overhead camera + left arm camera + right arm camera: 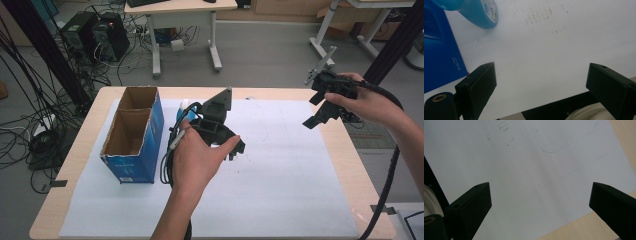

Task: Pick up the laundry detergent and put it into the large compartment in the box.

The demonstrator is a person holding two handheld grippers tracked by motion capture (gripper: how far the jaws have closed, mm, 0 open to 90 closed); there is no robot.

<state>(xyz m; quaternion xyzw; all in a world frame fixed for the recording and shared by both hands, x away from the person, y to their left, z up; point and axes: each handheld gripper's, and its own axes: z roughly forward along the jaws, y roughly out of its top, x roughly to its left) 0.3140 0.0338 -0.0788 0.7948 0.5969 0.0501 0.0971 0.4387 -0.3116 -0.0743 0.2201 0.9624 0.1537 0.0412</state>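
Bottle (477, 12), light blue, lies on the white sheet (280, 165) beside the blue box (134, 135), upper left of the left gripper view, long axis slanting toward lower right. High view hides most of it behind the left gripper (235, 147). Both grippers' fingers gape empty; right gripper (316, 112) hovers upper right.

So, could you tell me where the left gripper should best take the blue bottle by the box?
Probably across its body. The bottle lies on its side on the sheet beside the box, so the open left gripper could come from above, jaws astride.
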